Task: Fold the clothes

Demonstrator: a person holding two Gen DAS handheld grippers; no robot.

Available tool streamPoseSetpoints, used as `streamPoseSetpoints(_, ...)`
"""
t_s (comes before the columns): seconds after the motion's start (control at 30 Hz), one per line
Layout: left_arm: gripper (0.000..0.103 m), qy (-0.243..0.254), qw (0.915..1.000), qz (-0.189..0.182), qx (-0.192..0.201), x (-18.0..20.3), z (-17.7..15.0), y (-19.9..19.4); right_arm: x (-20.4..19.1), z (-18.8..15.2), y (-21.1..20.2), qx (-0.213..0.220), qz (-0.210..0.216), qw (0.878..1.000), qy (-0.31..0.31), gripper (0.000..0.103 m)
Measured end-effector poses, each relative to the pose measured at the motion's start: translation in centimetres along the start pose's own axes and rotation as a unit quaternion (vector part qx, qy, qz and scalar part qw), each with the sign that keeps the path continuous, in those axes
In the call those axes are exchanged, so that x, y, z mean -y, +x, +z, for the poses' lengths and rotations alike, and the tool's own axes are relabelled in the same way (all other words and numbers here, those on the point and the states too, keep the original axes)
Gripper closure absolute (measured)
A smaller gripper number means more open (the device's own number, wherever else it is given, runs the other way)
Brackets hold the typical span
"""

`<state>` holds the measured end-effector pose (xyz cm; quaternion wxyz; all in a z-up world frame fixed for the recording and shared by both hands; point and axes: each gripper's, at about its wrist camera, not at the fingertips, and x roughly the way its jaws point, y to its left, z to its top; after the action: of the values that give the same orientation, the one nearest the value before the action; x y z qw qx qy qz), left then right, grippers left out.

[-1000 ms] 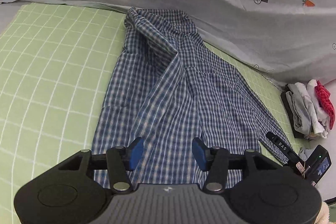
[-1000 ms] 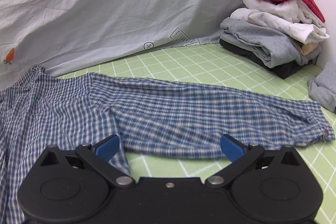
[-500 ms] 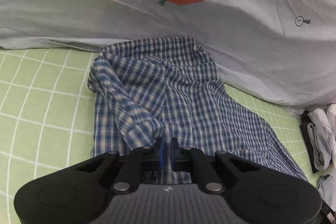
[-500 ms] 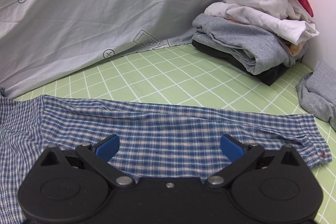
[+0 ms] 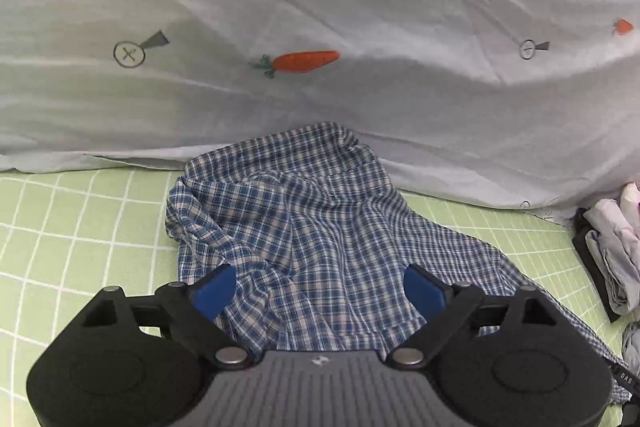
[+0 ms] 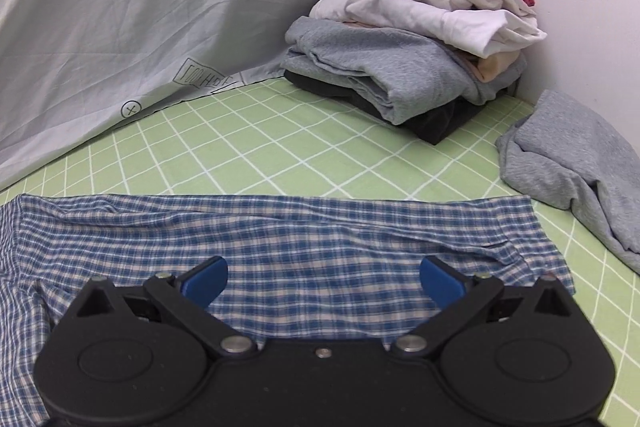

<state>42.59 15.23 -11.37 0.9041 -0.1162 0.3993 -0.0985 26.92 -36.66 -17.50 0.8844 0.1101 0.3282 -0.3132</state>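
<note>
Plaid shirt [image 5: 320, 239] flat on green grid sheet [image 5: 80, 227]; both tongs spread, nothing pinched.

Left gripper [image 5: 320, 293]: jaws have just been opening and now stand wide, blue pads over rumpled shirt cloth, none of it clamped between them. Collar end is bunched against the foot of the pale carrot-print sheet [image 5: 320, 7], touching it, so no free margin on that side; bare green sheet lies open to the left of the shirt's edge. Right gripper [image 6: 322, 281]: jaws spread wide above the shirt sleeve [image 6: 320, 239], which lies stretched across the view with its far edge straight. Beyond that edge is a broad open strip of green sheet up to the folded clothes stack [image 6: 408, 39] in the corner. Loose grey garment [image 6: 572, 167] sits just beside the cuff end, crowding the right margin.
</note>
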Motion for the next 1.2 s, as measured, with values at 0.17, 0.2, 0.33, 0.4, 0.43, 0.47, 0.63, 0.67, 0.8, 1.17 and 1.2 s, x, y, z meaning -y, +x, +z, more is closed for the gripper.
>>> streamPoseSetpoints(0.17, 0.011, 0.007, 0.9984, 0.044, -0.036, 3.3, -4.9, -3.0, 3.5, -0.3, 0.5, 0.012, -0.042, 0.999, 0.013, 0.0)
streamPoseSetpoints(0.2, 0.011, -0.003, 0.9974, 0.051, -0.05, 3.6, -6.1, -3.2, 4.2, -0.3, 0.7, 0.013, -0.051, 0.998, 0.019, 0.0)
streamPoseSetpoints(0.33, 0.011, -0.025, 0.9921, 0.08, -0.093, 4.4, -10.3, -4.0, 7.2, -0.5, 1.7, 0.014, -0.082, 0.995, 0.048, 0.0)
streamPoseSetpoints(0.4, 0.011, -0.015, 0.9902, 0.094, -0.102, 5.0, -11.7, -4.4, 8.3, -0.8, 2.2, 0.01, -0.093, 0.994, 0.057, 0.0)
streamPoseSetpoints(0.43, 0.011, -0.01, 0.9895, 0.1, -0.104, 5.2, -12.2, -4.6, 8.8, -0.9, 2.5, 0.007, -0.095, 0.994, 0.062, 0.0)
streamPoseSetpoints(0.47, 0.011, -0.009, 0.9889, 0.104, -0.106, 5.3, -12.6, -4.8, 9.2, -1.0, 2.6, 0.003, -0.091, 0.993, 0.07, 0.0)
streamPoseSetpoints(0.63, 0.011, -0.019, 0.9883, 0.121, -0.09, 5.8, -13.5, -6.5, 10.8, -1.4, 3.3, -0.019, -0.074, 0.993, 0.095, 0.0)
streamPoseSetpoints(0.67, 0.011, -0.023, 0.9883, 0.124, -0.086, 5.9, -13.6, -6.9, 10.7, -1.3, 3.3, -0.025, -0.069, 0.993, 0.091, 0.0)
streamPoseSetpoints(0.8, 0.011, -0.03, 0.9882, 0.129, -0.076, 6.2, -13.9, -8.0, 10.0, -1.0, 2.9, -0.032, -0.036, 0.995, 0.085, 0.003)
streamPoseSetpoints(1.17, 0.011, -0.05, 0.9847, 0.14, -0.091, 6.0, -15.9, -8.9, 4.0, -1.3, 2.7, -0.084, 0.224, 0.937, 0.255, 0.091)
streamPoseSetpoints(1.2, 0.011, -0.051, 0.9848, 0.14, -0.089, 5.9, -16.0, -9.1, 2.0, -1.2, 2.2, -0.085, 0.249, 0.934, 0.239, 0.092)
